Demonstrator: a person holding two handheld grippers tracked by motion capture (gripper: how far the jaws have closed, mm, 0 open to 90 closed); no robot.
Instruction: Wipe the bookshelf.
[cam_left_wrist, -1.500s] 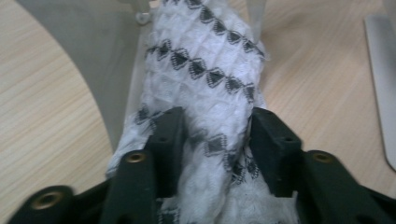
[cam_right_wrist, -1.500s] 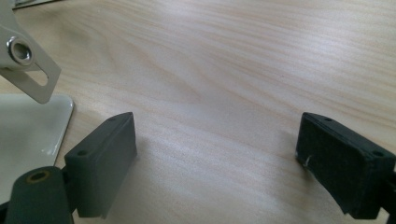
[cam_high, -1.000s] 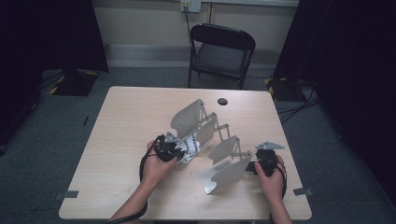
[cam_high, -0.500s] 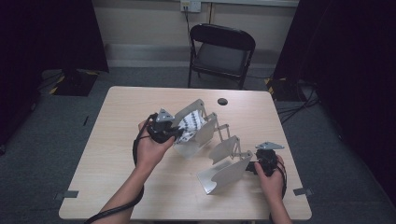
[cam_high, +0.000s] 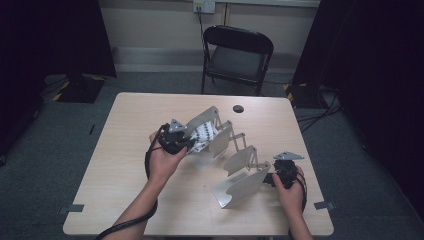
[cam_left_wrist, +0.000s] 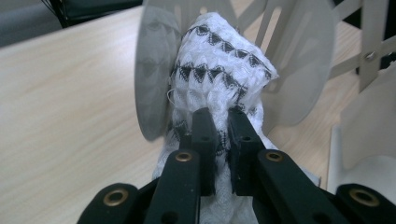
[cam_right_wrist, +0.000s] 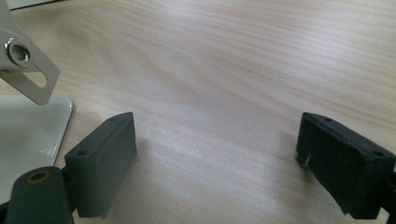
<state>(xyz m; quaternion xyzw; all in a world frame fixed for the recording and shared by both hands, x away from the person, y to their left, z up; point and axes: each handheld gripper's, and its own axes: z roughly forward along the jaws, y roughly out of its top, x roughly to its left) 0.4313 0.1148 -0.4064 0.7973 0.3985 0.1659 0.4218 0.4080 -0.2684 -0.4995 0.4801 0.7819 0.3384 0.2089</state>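
A white knitted cloth with black patterning (cam_left_wrist: 219, 70) is pinched in my left gripper (cam_left_wrist: 222, 126), whose jaws are shut on its lower folds. The cloth (cam_high: 202, 135) stands between two round-ended plates (cam_left_wrist: 154, 79) of a grey metal scissor-link rack (cam_high: 235, 155) in the middle of the table. In the high view my left gripper (cam_high: 175, 140) is at the rack's left end, raised off the table. Just right of the rack's near plate (cam_high: 240, 187), my right gripper (cam_high: 282, 172) rests low over the wood. Its jaws (cam_right_wrist: 217, 154) are open with nothing between them, beside that plate (cam_right_wrist: 28, 140).
The light wooden table (cam_high: 125, 200) has bare room at its left and front. A small black round object (cam_high: 238, 108) lies near the far edge. A black folding chair (cam_high: 237, 55) stands behind the table. Dark curtains hang at both sides.
My left hand has lifted the cloth up and toward the far side, from low at the rack's front left to between its upper plates. The right hand has stayed put.
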